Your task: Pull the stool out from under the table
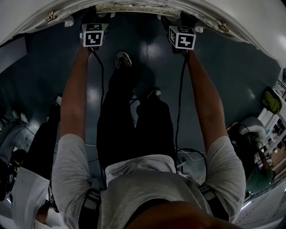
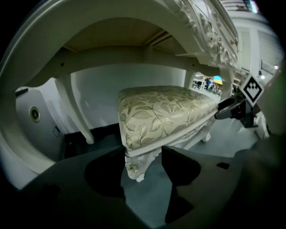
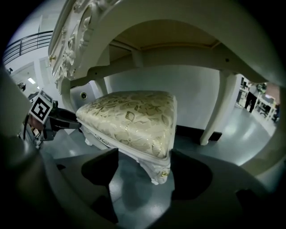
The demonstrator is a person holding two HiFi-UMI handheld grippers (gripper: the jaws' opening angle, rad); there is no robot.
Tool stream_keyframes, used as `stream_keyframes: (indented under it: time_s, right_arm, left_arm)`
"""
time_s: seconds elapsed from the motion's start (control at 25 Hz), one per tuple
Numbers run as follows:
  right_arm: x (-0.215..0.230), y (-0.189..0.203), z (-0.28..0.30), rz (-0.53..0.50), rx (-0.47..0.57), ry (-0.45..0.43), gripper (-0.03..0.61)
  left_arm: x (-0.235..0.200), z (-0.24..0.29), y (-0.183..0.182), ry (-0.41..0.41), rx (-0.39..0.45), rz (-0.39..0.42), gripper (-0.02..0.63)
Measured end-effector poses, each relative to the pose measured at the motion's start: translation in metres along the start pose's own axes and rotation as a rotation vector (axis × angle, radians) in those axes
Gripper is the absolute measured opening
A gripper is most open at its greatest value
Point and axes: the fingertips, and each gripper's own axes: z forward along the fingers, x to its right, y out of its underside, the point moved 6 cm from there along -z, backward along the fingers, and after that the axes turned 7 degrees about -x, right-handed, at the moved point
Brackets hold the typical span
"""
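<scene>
The stool (image 2: 165,112) has a gold leaf-pattern cushion on a white carved frame and stands under the white carved table (image 2: 210,31). My left gripper (image 2: 143,159) is open and straddles the stool's near left corner leg (image 2: 134,167), with floor showing beside the leg. My right gripper (image 3: 145,159) is open wide around the stool (image 3: 134,116) at its other front corner leg (image 3: 158,172). Each gripper shows in the other's view, the right gripper (image 2: 241,107) and the left gripper (image 3: 53,120). In the head view both grippers (image 1: 95,22) (image 1: 178,24) reach under the table edge (image 1: 147,6), which hides the stool.
Table legs (image 2: 78,112) (image 3: 214,112) stand on either side behind the stool, with a white wall further back. My feet (image 1: 123,58) are on the dark glossy floor just short of the table. Another person (image 1: 40,147) stands at my left. A green bag (image 1: 270,100) lies at right.
</scene>
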Motion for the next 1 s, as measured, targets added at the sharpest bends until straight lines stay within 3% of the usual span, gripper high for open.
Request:
stream_keyframes:
  time_s: [0.2, 1.0]
  right_arm:
    - [-0.005, 0.006, -0.004, 0.021, -0.005, -0.003, 0.36]
    - [-0.032, 0.06, -0.034, 0.015, -0.082, -0.043, 0.36]
  left_arm:
    - [0.004, -0.006, 0.004, 0.047, -0.01, -0.023, 0.245]
    - [0.029, -0.043, 0.06, 0.073, -0.112, -0.062, 0.249]
